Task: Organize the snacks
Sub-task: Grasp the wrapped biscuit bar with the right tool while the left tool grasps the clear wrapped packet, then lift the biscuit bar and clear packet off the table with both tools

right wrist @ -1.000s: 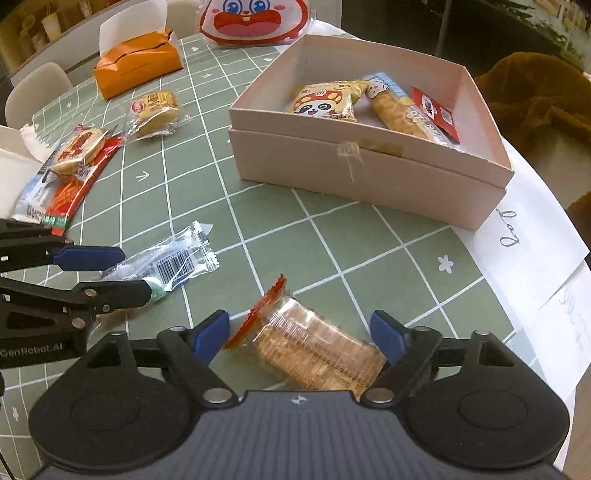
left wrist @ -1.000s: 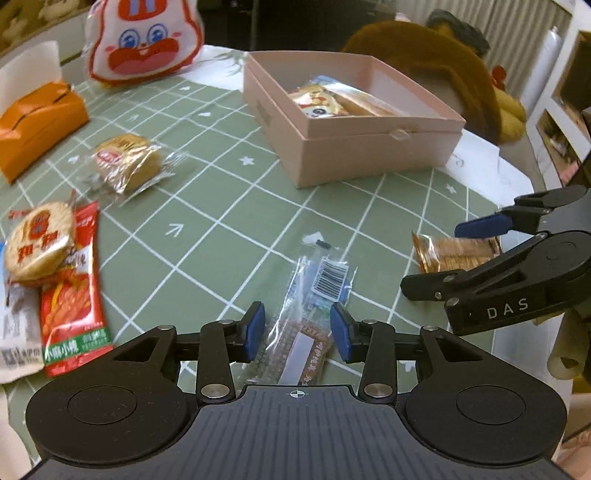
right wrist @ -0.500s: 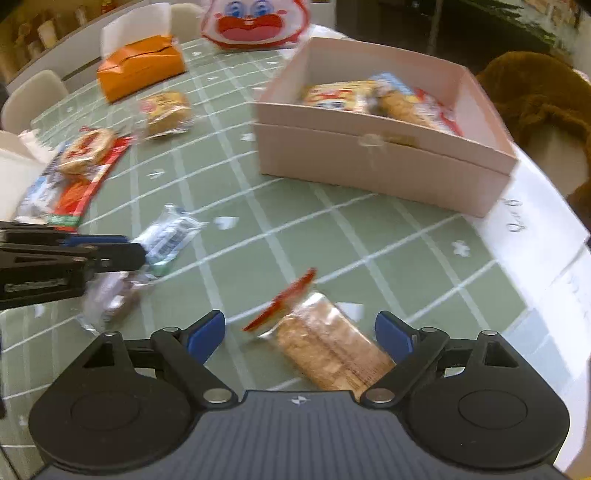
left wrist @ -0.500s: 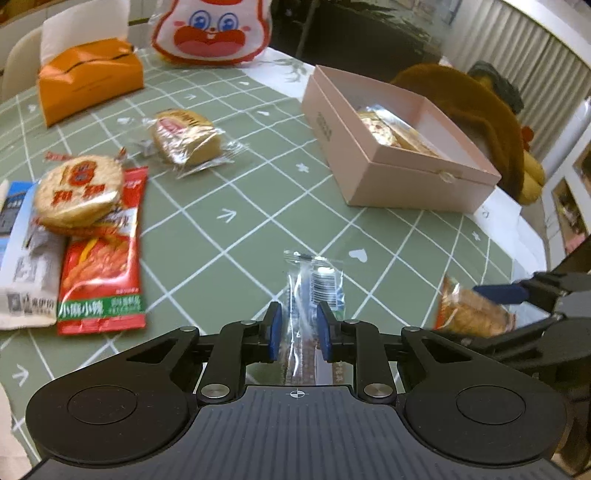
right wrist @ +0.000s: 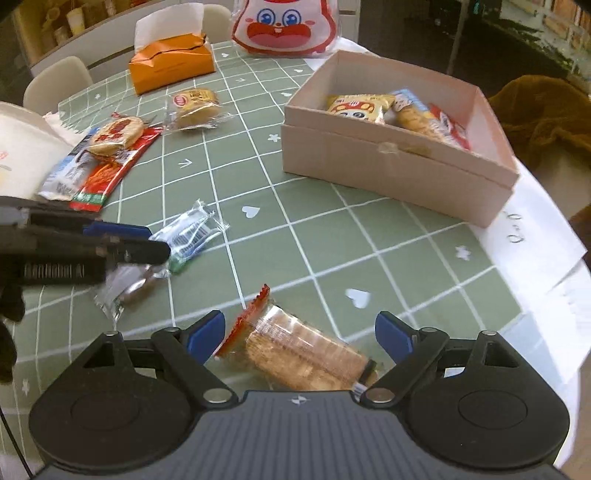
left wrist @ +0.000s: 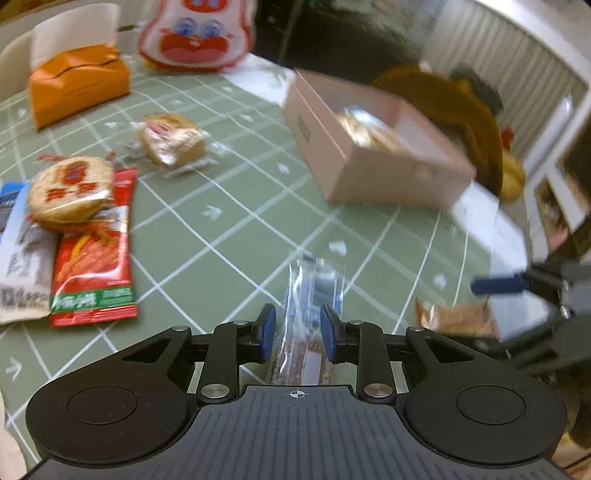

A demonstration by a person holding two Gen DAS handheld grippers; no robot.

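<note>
- Bar (left wrist: 308, 325) in clear wrap sits clamped between the blue pads of the left gripper (left wrist: 297, 334); its far end with the barcode sticks out ahead of the fingertips, over the green cloth (right wrist: 325, 236).
- Seen from the right wrist, the same bar (right wrist: 184, 240) hangs from the left gripper (right wrist: 140, 245), one crumpled end trailing below the fingers; whether that end touches the cloth cannot be told.
- Cracker pack (right wrist: 299, 350) with a red serrated edge lies on the cloth between the wide-apart jaws of the right gripper (right wrist: 299, 336), touching neither pad.
- From the left wrist, the cracker pack (left wrist: 458, 319) shows under the right gripper's blue pad (left wrist: 496, 285).
- Pink box (right wrist: 391, 170), lid off, stands beyond both grippers and well apart from them, with several packets inside against its far wall.
- Round bun (right wrist: 194, 107) in clear wrap lies left of the box.
- Red packet (left wrist: 94, 254) lies at the left edge with a round rice cracker (left wrist: 70, 192) on top of it and a white-and-blue packet beside it.
- Orange tissue box (right wrist: 171, 66) and a rabbit-face bag (right wrist: 284, 26) stand at the far side.
- Cloth is green with a white grid and small hearts and arrows; white paper (right wrist: 532, 229) shows at the table's right rim.
- Brown plush (right wrist: 546, 110) sits past the box; pale chairs stand behind the table.
</note>
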